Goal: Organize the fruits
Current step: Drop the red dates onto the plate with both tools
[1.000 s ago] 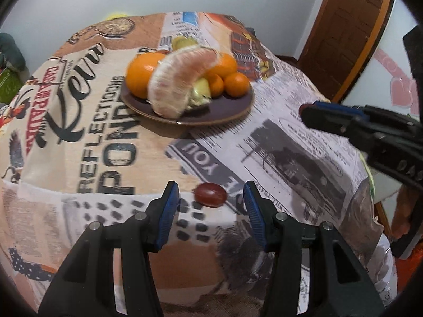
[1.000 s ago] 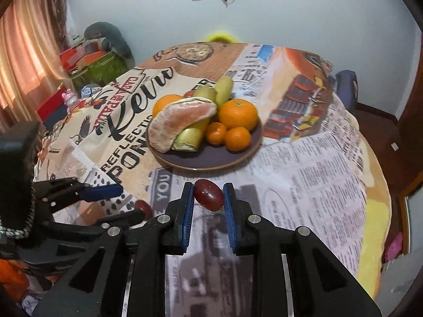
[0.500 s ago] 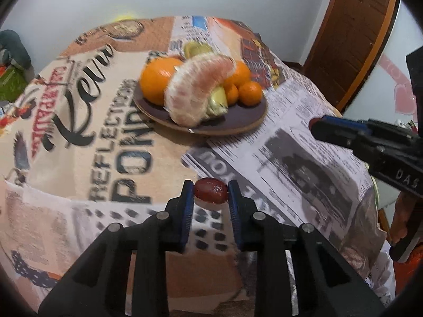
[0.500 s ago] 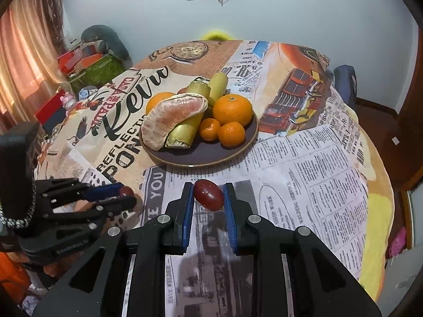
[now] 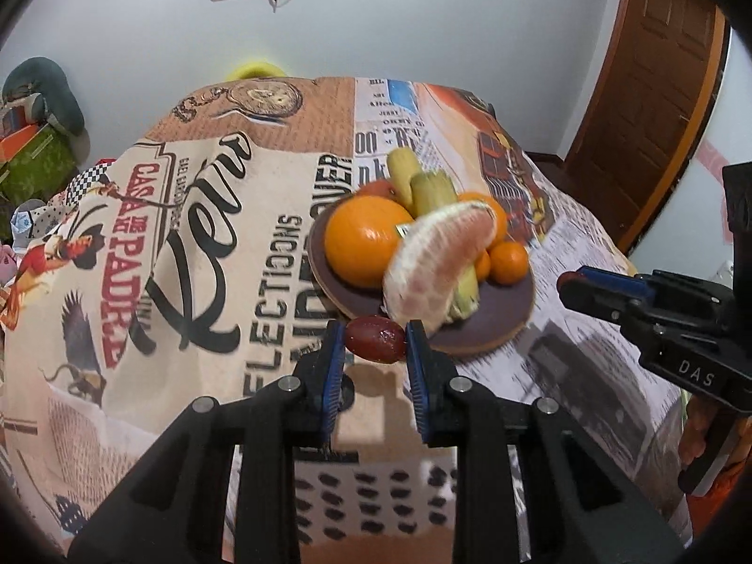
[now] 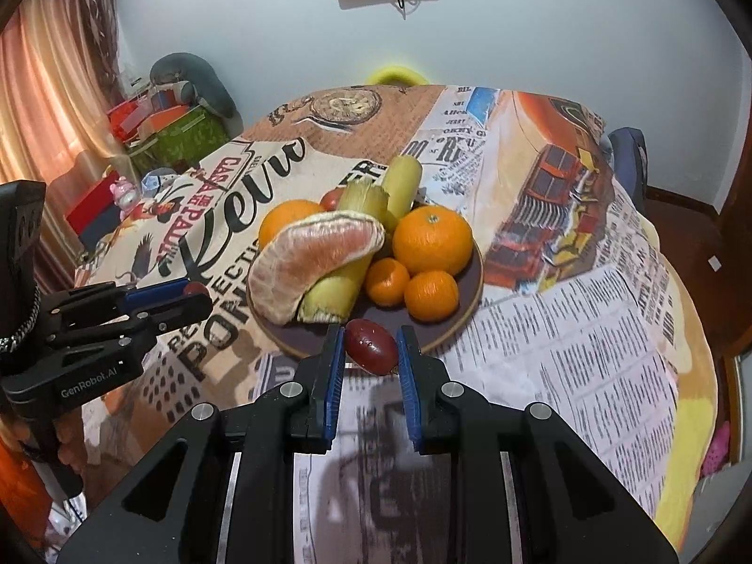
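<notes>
Two claws, each pinching a dark red grape: left claw (image 5: pixel 374 345) holds its grape (image 5: pixel 374 339), right claw (image 6: pixel 368 350) its own grape (image 6: pixel 370 345), both just before the plate (image 6: pixel 471 296). The pomelo wedge (image 6: pixel 312 261) hides fruit behind it.

two dark red grapes (image 5: pixel 374 340) (image 6: pixel 370 346) held aloft near fruit-piled plate (image 6: pixel 463 317).

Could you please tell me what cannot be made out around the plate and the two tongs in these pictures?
- Left wrist view: the plate's near rim, hidden behind the left tongs and their red fruit.
- Right wrist view: the red fruit behind the oranges, mostly hidden by the green stalks.
- Left wrist view: the right tongs' load, hidden side-on by the fingers.
- Both views: small newsprint on the tablecloth, blurred.
</notes>
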### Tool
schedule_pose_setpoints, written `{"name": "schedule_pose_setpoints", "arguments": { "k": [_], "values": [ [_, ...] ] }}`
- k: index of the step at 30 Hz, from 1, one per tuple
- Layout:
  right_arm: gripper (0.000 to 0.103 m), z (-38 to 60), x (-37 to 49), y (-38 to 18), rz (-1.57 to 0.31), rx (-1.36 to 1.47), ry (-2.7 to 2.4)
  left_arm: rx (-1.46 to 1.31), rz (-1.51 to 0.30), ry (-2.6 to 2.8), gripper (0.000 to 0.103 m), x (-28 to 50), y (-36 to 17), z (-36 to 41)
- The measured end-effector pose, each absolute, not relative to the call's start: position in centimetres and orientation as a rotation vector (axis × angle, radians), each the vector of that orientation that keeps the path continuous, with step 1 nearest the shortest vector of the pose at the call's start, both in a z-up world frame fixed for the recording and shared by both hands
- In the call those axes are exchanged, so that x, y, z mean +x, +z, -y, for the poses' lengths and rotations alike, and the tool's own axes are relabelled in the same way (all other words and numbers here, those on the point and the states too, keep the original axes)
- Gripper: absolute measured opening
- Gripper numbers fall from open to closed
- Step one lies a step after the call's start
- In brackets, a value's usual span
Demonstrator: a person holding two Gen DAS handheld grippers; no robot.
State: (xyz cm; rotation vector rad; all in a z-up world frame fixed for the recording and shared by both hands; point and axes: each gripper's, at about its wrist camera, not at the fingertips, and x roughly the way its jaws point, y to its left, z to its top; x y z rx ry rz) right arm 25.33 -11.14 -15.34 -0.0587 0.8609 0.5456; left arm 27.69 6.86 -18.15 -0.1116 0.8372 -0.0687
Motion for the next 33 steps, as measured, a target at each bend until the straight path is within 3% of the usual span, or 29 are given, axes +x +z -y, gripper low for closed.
{"name": "schedule_pose_setpoints", "arguments": {
  "k": [24, 29, 33],
  "values": [
    [0.021, 9.5, 28.9, -19.4, -0.937, -0.068, 0.559, -0.187, -0.844, -0.065, 0.026, 31.8, -20.6, -8.3],
    [0.022, 9.3, 29.1, -19.7, -0.956, -0.071, 0.557, -0.200, -0.872, -0.046, 0.036, 32.2, -21.0, -8.6],
    [0.028, 9.4, 28.9, -19.5, -0.954, -0.073, 0.555, -0.208, -0.869, -0.044, 0.037, 31.8, -20.6, -8.9]
  ]
}}
